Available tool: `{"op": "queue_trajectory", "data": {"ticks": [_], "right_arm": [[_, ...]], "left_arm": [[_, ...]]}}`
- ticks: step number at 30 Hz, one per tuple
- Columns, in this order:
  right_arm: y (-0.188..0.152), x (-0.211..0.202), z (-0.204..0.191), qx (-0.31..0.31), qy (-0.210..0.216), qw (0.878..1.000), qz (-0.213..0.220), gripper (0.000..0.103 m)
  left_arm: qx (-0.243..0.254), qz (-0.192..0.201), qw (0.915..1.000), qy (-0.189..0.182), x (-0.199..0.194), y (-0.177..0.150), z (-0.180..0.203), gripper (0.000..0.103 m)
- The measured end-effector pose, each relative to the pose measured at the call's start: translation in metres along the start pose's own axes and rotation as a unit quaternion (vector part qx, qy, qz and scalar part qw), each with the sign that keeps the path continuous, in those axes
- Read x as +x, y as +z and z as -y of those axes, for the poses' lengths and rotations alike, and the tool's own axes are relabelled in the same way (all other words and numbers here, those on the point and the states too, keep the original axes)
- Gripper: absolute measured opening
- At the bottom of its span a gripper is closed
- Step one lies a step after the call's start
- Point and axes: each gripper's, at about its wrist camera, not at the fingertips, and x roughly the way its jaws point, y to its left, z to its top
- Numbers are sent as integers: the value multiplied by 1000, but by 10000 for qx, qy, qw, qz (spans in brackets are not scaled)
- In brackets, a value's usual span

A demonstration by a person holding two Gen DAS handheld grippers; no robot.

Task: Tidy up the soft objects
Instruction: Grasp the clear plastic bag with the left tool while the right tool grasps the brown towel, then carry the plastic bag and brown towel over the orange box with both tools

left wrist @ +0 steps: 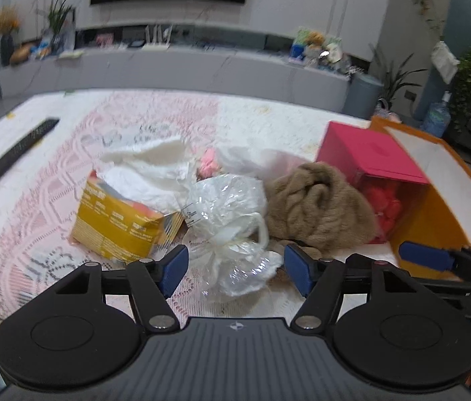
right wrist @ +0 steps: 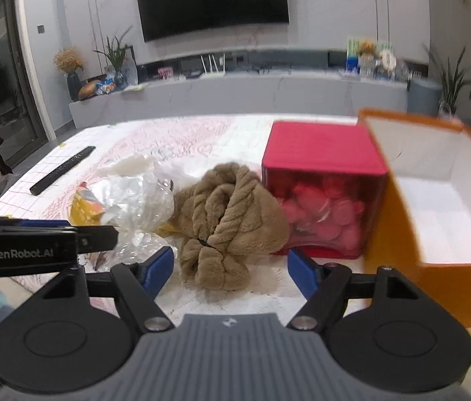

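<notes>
Hovering over the lace-covered counter, left gripper with fingers spread, straddling the crinkled clear plastic bag without pressing it. Right gripper likewise released, brown fuzzy towel bunched at twelve o'clock between its fingers (untouched). Red box at one o'clock, open orange box at three.

Each gripper had a ribbed grey body, two black round discs, black linkage arms with silver pins, and blue pads. The left gripper bore white "GenRobot.AI" lettering on its black side.
</notes>
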Motion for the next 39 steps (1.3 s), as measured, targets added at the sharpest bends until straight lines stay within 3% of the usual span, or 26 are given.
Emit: {"op": "queue_trajectory", "data": {"ticks": [8, 17, 20, 22, 24, 30, 39], "right_arm": [[0, 63, 13, 516, 118, 9977, -413, 69], [-5, 96, 10, 637, 356, 9967, -369, 69], [-9, 97, 7, 585, 372, 9972, -268, 65], [-13, 98, 6, 565, 442, 9972, -214, 58], [-14, 96, 5, 562, 529, 9968, -191, 49], [-20, 91, -4, 262, 434, 9987, -47, 37], [-22, 72, -7, 180, 468, 9987, 91, 35]], "left_arm": [[-401, -256, 9988, -86, 38, 7, -12, 77], [-582, -432, 9973, -120, 60, 6, -16, 77], [-672, -445, 9967, -134, 65, 4, -18, 68], [-657, -479, 9966, -139, 68, 3, -17, 53], [-637, -455, 9968, -143, 67, 2, -16, 49], [-559, -260, 9981, -44, 60, 2, -13, 45], [-453, 39, 9990, 24, 27, 4, -12, 43]]}}
